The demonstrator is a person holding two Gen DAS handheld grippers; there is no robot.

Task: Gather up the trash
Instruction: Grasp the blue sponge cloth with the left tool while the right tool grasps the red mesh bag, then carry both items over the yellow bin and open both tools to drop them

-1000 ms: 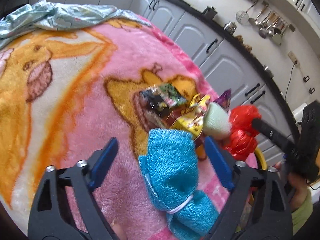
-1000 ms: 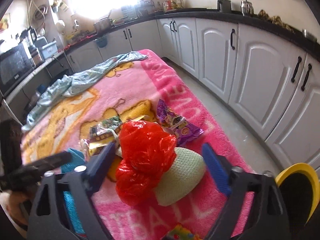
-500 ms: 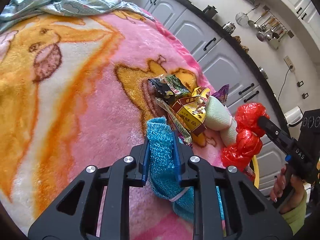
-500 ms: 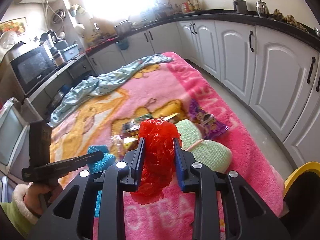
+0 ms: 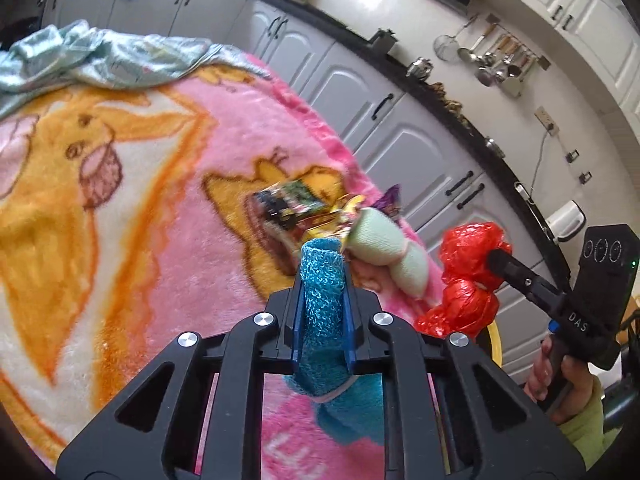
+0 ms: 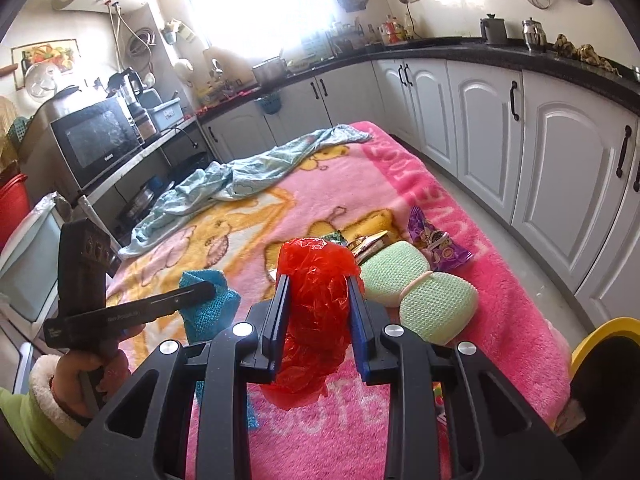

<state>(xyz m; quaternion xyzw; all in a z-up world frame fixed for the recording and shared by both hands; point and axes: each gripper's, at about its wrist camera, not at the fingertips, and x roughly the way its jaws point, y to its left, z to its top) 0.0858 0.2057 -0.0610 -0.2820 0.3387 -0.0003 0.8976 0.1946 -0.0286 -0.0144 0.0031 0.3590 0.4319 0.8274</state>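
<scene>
My left gripper (image 5: 322,280) is shut on a blue knitted cloth roll (image 5: 322,300) and holds it above the pink blanket (image 5: 168,216); the roll also shows in the right wrist view (image 6: 208,304). My right gripper (image 6: 318,284) is shut on a crumpled red plastic bag (image 6: 316,312), lifted off the blanket; the bag also shows in the left wrist view (image 5: 468,276). Snack wrappers (image 5: 296,208) and a purple packet (image 6: 436,244) lie on the blanket beside a pale green knitted roll (image 6: 416,284).
A yellow-rimmed bin (image 6: 600,344) stands by the blanket's near right corner. A light blue cloth (image 6: 240,180) lies crumpled at the far end. White cabinets (image 6: 560,184) line the right side, with a floor strip between.
Both grippers went from open to shut a second ago, the left on the blue roll and the right on the red bag, and both have since lifted their loads upward.
</scene>
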